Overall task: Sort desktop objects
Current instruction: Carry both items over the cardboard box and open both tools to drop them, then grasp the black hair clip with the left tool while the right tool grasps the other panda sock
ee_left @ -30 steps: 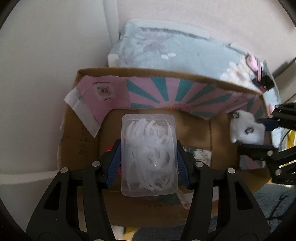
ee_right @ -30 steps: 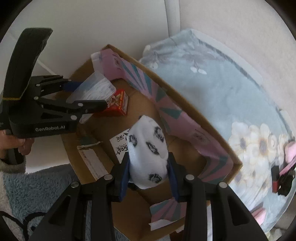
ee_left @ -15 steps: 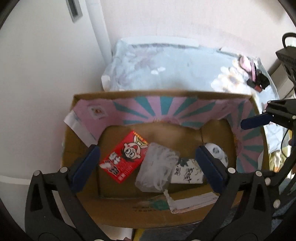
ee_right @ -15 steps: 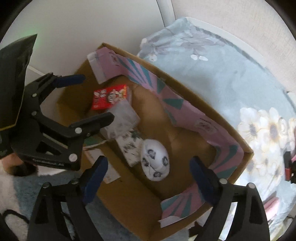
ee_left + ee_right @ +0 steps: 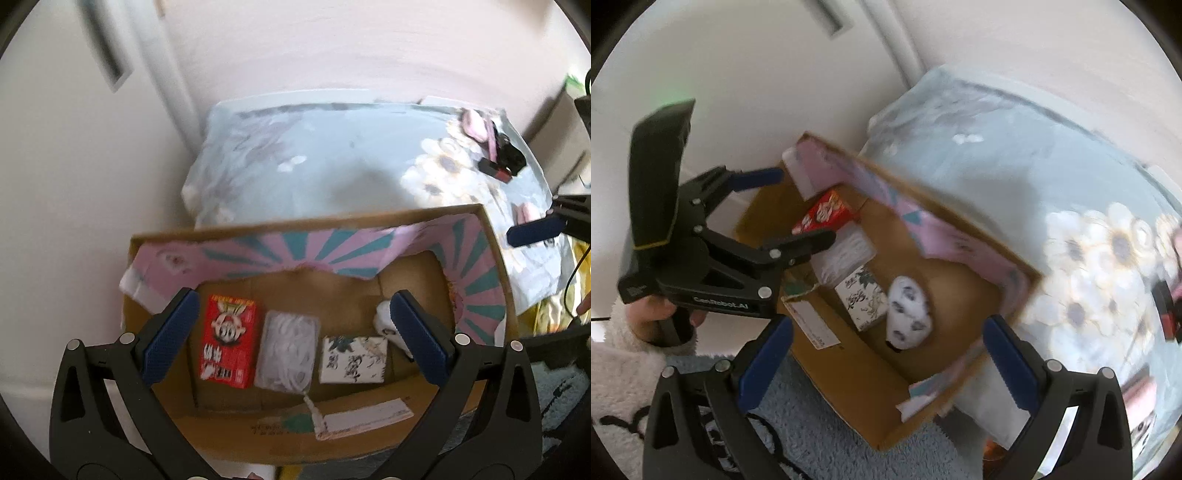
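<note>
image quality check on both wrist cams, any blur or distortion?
Left wrist: mild motion blur, red printed carton text smeared; fisheye bends the brown cardboard box rim. Right wrist: heavier blur, the box's far edge and flowered blue cloth streaked; soft daylight, no glare.

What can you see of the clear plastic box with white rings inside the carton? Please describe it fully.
The clear plastic box is a flat, rounded rectangle that looks like translucent plastic, filled with tangled white rings. It lies flat on the floor of the cardboard carton, between the red packet and the black-and-white printed box, close beside the packet; the blur hides whether they touch. Neither gripper holds it.
</note>
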### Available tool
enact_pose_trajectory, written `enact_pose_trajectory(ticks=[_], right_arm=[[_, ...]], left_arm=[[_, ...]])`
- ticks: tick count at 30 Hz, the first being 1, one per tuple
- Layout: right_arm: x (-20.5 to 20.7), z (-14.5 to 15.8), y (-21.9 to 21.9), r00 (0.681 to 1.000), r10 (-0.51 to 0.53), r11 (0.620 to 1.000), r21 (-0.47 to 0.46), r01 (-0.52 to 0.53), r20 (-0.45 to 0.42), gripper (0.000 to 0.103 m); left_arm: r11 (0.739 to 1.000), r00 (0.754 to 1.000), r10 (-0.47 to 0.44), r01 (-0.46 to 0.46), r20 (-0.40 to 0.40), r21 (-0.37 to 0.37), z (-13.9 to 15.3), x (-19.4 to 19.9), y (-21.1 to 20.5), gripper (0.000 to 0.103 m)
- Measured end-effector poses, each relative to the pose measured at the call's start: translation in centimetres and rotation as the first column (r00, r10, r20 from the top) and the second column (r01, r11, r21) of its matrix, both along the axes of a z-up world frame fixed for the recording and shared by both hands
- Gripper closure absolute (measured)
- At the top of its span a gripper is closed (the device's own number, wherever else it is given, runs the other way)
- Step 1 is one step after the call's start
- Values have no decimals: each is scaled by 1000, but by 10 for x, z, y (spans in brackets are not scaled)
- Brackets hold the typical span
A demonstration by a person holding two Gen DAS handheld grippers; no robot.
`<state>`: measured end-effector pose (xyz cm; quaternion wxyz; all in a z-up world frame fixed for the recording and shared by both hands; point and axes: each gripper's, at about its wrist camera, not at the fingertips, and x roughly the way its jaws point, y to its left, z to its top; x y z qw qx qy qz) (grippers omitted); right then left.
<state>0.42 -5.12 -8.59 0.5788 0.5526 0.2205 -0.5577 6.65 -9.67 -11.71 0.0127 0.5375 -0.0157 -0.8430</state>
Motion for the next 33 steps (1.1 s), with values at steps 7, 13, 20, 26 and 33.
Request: enact_pose_trajectory(ticks=[7, 13, 20, 26, 33], right_arm=[[-39, 2, 47, 987, -162, 986, 42, 162, -14, 1], [-85, 10, 111, 924, -378, 923, 47, 381, -59, 1], [-124, 12, 183, 839, -531, 842, 31, 538, -118, 1], [-151, -4, 233, 818, -540, 822, 84, 563, -197, 1], [-174, -48, 259, 853, -443, 852, 167, 496, -276, 1]], left_arm=[[995, 996, -88, 89, -31, 36, 15, -32, 42, 0], [977, 981, -184, 190, -62, 96, 29, -60, 91, 0], [928, 927, -358, 366, -107, 64, 43, -85, 174, 0], [876, 875, -470, 479, -119, 58, 39, -119, 255, 0], [851, 851, -514, 522, -110, 55, -1, -163, 328, 0]])
